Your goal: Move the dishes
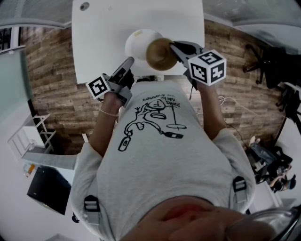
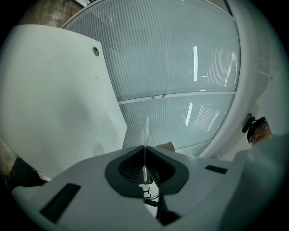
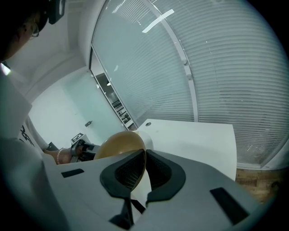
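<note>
A brown bowl (image 1: 159, 52) hangs over the near edge of the white table (image 1: 103, 28). My right gripper (image 1: 173, 47) is shut on its rim, and the right gripper view shows the bowl's wall (image 3: 119, 144) pinched between the pads of that gripper (image 3: 144, 155). Just behind the bowl is a white plate (image 1: 138, 41), lying flat. My left gripper (image 1: 129, 61) reaches its near-left edge. In the left gripper view a thin white edge (image 2: 145, 131) stands between the shut pads of the gripper (image 2: 145, 149), with a bit of the brown bowl (image 2: 166, 146) beside it.
The table has a round cable hole (image 1: 84, 6) at its far left. A ribbed glass wall (image 2: 180, 54) stands beyond it. Black office chairs (image 1: 270, 61) are on the wood-look floor to the right, and a white rack (image 1: 28, 136) to the left.
</note>
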The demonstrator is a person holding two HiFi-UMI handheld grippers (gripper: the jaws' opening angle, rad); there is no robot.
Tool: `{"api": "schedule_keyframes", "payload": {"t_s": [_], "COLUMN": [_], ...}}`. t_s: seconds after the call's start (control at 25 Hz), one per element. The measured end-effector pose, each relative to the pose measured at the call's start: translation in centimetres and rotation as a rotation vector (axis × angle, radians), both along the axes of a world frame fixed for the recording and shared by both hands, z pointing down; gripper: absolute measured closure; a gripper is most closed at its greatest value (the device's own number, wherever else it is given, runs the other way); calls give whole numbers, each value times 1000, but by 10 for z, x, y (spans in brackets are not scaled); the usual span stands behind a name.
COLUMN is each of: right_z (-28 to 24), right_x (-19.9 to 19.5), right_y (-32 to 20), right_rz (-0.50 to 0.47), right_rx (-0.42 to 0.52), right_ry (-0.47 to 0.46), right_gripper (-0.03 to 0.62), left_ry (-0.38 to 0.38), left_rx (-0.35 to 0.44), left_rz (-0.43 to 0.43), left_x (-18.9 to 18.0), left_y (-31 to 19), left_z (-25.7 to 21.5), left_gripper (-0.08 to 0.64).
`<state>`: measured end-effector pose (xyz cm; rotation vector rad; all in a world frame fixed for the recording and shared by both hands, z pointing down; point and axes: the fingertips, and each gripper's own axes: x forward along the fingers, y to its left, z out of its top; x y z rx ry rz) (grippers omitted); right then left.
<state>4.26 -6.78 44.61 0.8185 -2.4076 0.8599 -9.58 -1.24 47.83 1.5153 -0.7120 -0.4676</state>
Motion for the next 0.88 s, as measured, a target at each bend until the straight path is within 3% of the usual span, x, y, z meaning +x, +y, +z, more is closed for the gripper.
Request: {"api": "schedule_keyframes", "payload": {"t_s": [0.48, 0.88], "right_z": [9, 17], "right_x": [14, 26], "right_y": [1, 4], "right_rz": [49, 111], "right_rx": [-34, -83], "right_ry": [-20, -101], "right_gripper": [549, 549], "left_ry": [-9, 0], "left_rx": [18, 13], "left_rz": [-59, -90], "left_x": [-32, -38], "left_y": [-6, -5], "left_z": [-6, -13], "left_gripper": [551, 551]}}
